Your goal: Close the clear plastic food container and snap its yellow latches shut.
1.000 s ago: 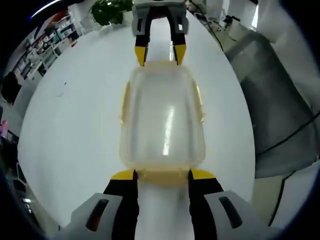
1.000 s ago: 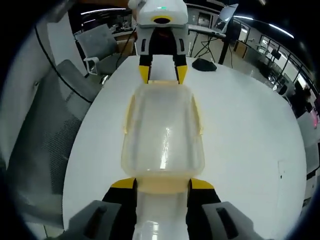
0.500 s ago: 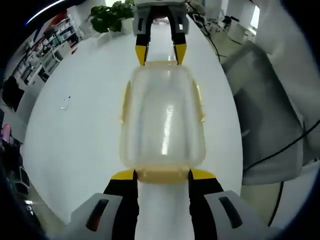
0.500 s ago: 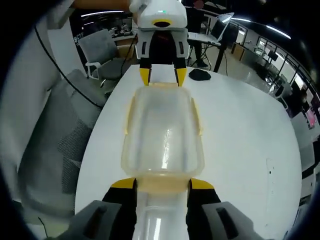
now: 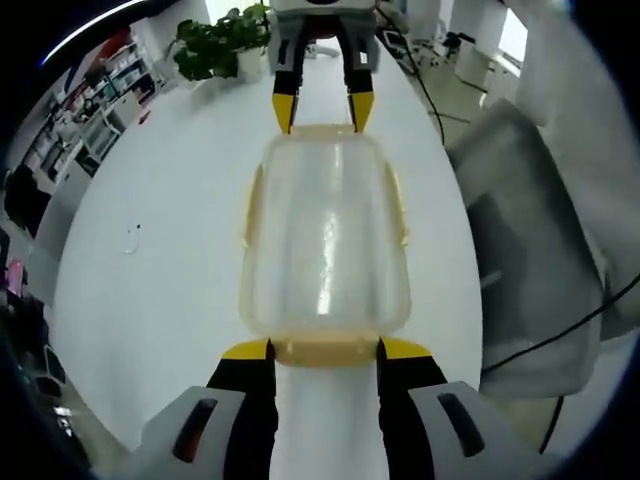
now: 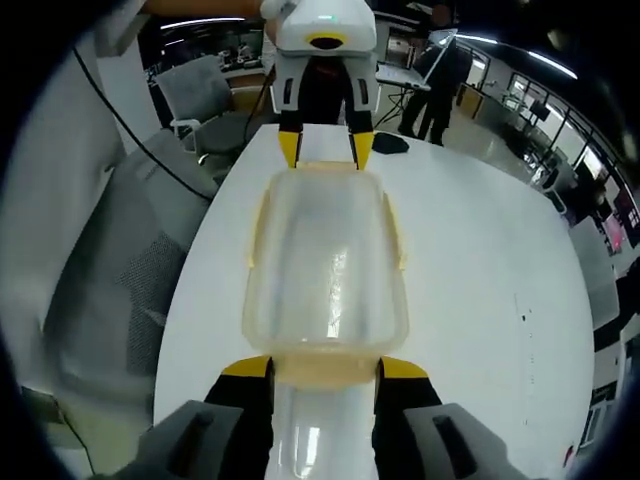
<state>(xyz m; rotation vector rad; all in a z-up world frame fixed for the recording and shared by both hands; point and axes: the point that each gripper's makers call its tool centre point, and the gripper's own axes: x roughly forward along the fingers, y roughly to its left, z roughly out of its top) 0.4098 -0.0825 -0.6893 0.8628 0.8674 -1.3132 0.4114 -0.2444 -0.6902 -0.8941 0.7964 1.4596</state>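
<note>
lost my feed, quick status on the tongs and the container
Left tongs and right tongs open, one at each end latch. Clear container lid on, flat on white table. Nothing in the way.

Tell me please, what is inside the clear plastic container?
Through the clear container I see nothing inside, just glare and the white table beneath. The yellow end latches, with the left gripper and right gripper at them, hide the end walls.
</note>
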